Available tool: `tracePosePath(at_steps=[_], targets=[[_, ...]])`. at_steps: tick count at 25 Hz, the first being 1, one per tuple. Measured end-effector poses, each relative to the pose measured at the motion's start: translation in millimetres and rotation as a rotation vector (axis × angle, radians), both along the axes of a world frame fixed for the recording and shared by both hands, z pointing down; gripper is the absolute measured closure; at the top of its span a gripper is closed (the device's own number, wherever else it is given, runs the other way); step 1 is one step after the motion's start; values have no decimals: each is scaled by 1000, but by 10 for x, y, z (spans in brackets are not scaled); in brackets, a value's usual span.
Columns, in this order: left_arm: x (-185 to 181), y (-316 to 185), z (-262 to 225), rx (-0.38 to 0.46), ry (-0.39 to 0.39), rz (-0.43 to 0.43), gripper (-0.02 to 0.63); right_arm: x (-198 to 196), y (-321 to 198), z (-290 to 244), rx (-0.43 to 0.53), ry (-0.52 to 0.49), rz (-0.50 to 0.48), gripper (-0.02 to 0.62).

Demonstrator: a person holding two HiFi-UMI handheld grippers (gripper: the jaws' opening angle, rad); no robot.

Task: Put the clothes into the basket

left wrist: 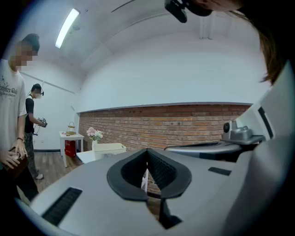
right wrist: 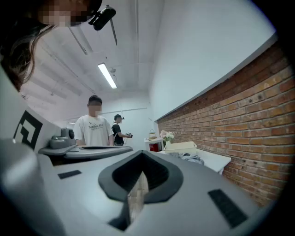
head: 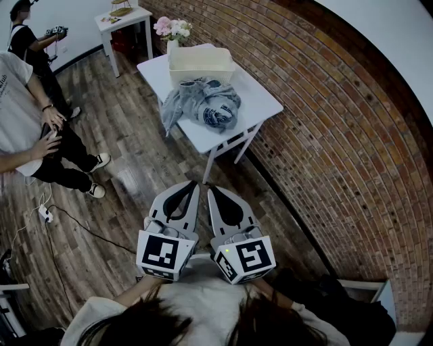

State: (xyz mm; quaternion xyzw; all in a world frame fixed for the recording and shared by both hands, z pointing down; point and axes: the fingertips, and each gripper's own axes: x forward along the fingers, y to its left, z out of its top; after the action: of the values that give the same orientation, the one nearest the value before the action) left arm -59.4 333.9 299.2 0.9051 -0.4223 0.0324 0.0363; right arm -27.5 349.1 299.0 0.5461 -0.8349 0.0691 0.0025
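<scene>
Low in the middle of the head view, the left gripper (head: 192, 192) and the right gripper (head: 212, 196) are held side by side. Both point up the frame, and each has its jaws pressed together on nothing. Bare wood floor (head: 128, 142) lies between them and the white tabletop (head: 260, 101) above, with a cable (head: 74, 226) trailing across it at lower left.

The clothes (head: 206, 105) are a grey and blue heap on the near half of the tabletop. The heap is widest from left to right in the frame, and a fold droops over the left edge. Just beyond it, touching or nearly so, the cream basket (head: 201, 65) stands open side up, its long side also running left to right. Flowers (head: 172, 28) stand just behind the basket.

A brick wall (head: 331, 142) curves down the right. At the left edge stands a person in a white shirt (head: 17, 101). Farther off are a person in black (head: 27, 44) and a small side table (head: 125, 17).
</scene>
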Motion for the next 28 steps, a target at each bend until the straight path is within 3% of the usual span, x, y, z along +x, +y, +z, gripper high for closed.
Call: tracePosePath(at_steps=[28], targets=[[-275,-133,207,-39,14,98,598,-235,-78,168,-21,-57,102,589]])
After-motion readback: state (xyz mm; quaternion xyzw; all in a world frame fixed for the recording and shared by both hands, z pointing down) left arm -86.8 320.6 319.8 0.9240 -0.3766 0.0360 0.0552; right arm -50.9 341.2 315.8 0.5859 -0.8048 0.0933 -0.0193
